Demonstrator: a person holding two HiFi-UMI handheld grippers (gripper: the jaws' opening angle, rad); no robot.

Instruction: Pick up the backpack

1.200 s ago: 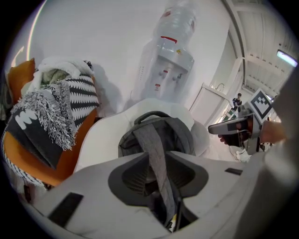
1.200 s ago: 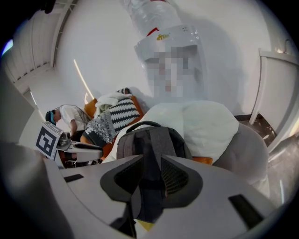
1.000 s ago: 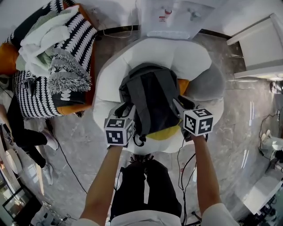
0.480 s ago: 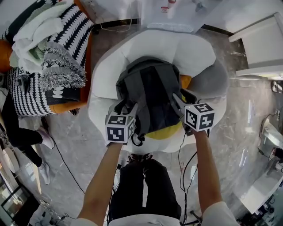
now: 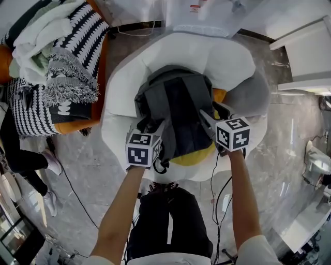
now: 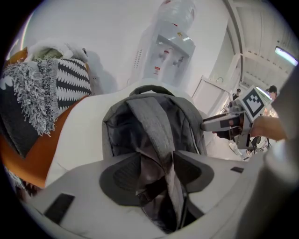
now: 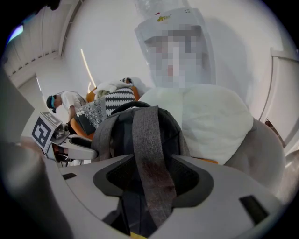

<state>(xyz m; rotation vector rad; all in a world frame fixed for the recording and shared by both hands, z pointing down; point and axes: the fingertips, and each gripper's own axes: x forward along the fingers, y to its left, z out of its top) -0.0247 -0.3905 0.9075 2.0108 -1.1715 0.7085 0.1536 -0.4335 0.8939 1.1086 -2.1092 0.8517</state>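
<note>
A dark grey backpack [image 5: 178, 103] lies strap side up on a round white chair [image 5: 191, 57]. Both grippers stand over its near end. My left gripper [image 5: 151, 127] has the left grey shoulder strap [image 6: 156, 135] running between its jaws; the jaws are opening, with a gap beside the left pad. My right gripper [image 5: 213, 115] straddles the right strap [image 7: 149, 140], its jaws also opening, pads clear on both sides. The left gripper view shows the right gripper [image 6: 224, 123] off to the right of the bag [image 6: 154, 116]. A yellow cushion [image 5: 194, 155] peeks out under the bag.
An orange chair piled with black-and-white blankets [image 5: 57, 67] stands left of the white chair. A water dispenser [image 5: 201, 15] is behind it, a white cabinet [image 5: 305, 52] at right, a grey cushion [image 5: 248, 96] beside the bag. Cables [image 5: 214, 191] trail on the floor; a person's legs [image 5: 20, 150] show far left.
Both grippers have sunk slightly toward the backpack's near end, and their fingers stand wider apart. The backpack stays on the chair.
</note>
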